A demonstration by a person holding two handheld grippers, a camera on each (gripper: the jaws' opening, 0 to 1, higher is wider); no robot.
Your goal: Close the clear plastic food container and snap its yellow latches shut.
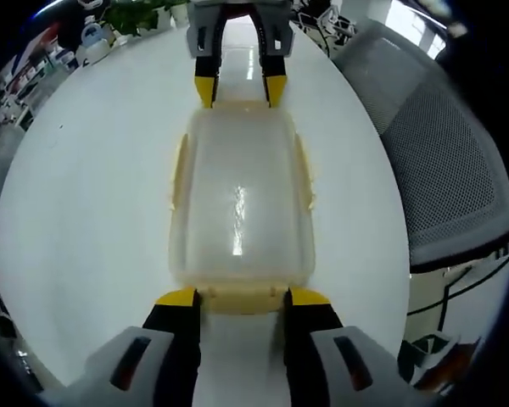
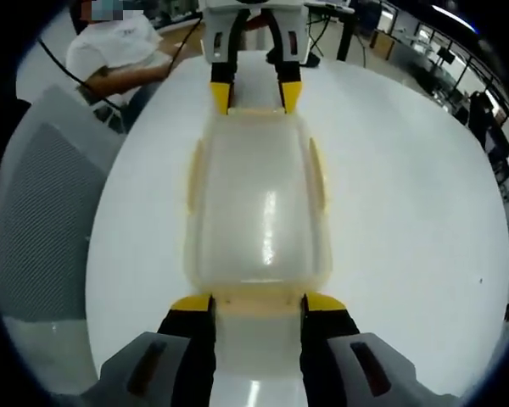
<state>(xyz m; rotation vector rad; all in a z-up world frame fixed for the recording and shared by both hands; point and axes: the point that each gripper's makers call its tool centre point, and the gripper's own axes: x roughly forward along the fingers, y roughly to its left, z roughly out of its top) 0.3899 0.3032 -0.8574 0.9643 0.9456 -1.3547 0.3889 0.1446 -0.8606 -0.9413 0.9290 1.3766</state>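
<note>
The clear plastic container [image 1: 242, 203] lies lengthwise on the white table [image 1: 85, 212] with its lid on top. Pale yellow latches [image 1: 179, 170] run along its long sides, and whether they are snapped down I cannot tell. My left gripper [image 1: 243, 298] stands open at the near end, its yellow-tipped jaws either side of the end latch [image 1: 242, 299]. My right gripper [image 1: 241, 89] stands open at the far end. In the right gripper view the container [image 2: 259, 203] lies the same way, with the right gripper [image 2: 259, 303] near and the left gripper [image 2: 254, 95] far.
A grey mesh chair [image 1: 441, 144] stands beside the table, also seen as the chair [image 2: 42, 220] in the right gripper view. A person in a white shirt [image 2: 110, 51] sits beyond it. Green plants [image 1: 140, 13] and desks line the room's far side.
</note>
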